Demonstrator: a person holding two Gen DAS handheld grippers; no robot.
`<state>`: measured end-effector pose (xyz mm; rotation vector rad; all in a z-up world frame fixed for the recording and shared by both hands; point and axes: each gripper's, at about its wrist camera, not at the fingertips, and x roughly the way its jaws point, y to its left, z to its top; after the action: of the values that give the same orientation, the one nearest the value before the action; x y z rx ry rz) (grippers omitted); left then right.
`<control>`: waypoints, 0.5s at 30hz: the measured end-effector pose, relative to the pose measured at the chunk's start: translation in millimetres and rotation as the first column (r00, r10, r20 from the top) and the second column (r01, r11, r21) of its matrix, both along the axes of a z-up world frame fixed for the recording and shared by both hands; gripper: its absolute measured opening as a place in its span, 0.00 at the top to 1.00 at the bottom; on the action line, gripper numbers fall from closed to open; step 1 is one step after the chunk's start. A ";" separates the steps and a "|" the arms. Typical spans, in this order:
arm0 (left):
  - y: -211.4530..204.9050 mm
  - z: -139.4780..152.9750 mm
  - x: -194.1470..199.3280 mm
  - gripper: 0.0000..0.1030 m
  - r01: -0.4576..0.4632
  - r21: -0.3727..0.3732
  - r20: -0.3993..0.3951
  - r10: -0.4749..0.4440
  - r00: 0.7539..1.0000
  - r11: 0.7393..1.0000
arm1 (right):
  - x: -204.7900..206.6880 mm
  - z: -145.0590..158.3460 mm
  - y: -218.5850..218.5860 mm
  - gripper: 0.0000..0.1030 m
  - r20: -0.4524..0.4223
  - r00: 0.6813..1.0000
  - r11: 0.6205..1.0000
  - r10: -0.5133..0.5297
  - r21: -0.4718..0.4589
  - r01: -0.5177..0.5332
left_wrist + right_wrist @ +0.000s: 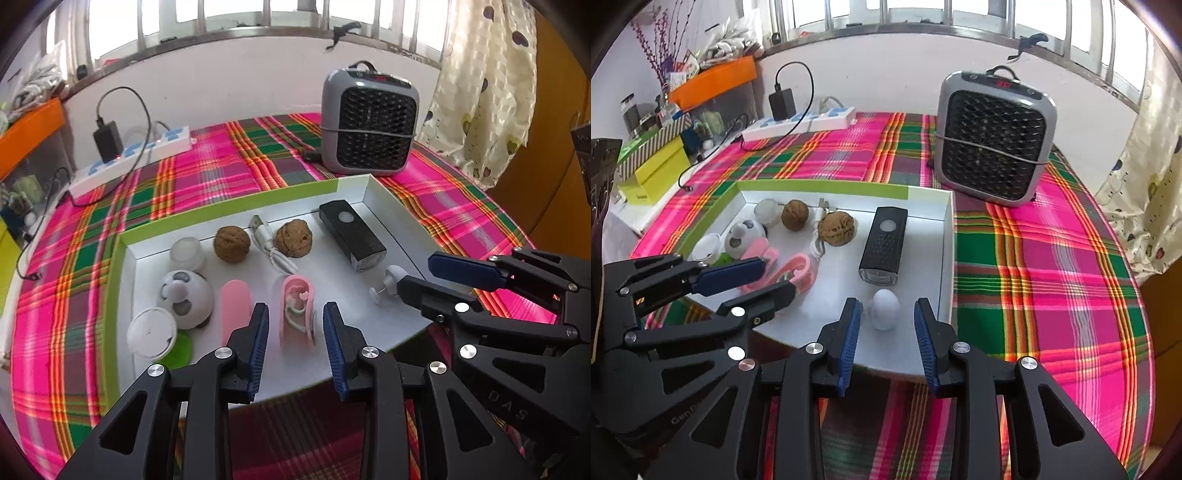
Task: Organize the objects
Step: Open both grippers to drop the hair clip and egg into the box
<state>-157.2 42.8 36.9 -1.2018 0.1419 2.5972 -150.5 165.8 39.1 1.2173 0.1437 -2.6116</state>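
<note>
I am holding my left gripper low over the near edge of the shallow white tray, with its jaws spread apart and nothing between the pads. A pink clip-like object is lying in the tray just in front of this gap, and a plain pink oblong piece is lying just beside it on the left. My right gripper is also hanging with its jaws spread, and a small white egg-shaped thing is standing in the tray between the two fingers without touching either pad, as far as I can tell.

The tray is sitting on a table with a pink and green checked cloth. Inside it, further back, a black bike light is lying with its lens toward me. Two walnuts are resting near the far wall, and a white USB cable is lying between them. A round white panda-like toy is sitting on the left side, with a small white lid near it.

Behind the tray, a grey fan heater is standing upright on the cloth. A white power strip with a black charger plugged in is lying at the far left.
</note>
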 end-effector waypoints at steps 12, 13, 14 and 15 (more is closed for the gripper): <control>-15.8 11.7 41.3 0.72 -0.116 -0.020 -0.057 0.115 0.992 0.993 | 32.2 8.0 2.6 0.69 -0.056 0.998 0.999 -0.021 -0.043 0.018; -17.3 11.7 45.6 0.72 -0.121 -0.013 -0.057 0.120 0.991 0.993 | 34.8 7.8 1.8 0.68 -0.059 0.998 0.999 -0.020 -0.045 0.017; -17.4 11.4 47.8 0.72 -0.121 -0.011 -0.055 0.120 0.991 0.993 | 37.7 7.2 1.8 0.68 -0.058 0.998 0.999 -0.020 -0.047 0.017; -18.3 11.1 50.5 0.72 -0.125 -0.009 -0.055 0.125 0.991 0.992 | 39.4 6.9 1.4 0.66 -0.058 0.998 0.999 -0.020 -0.049 0.017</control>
<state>-106.7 24.6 48.0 -1.1800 0.0959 2.7422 -111.1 167.2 46.0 1.1320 0.0802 -2.6517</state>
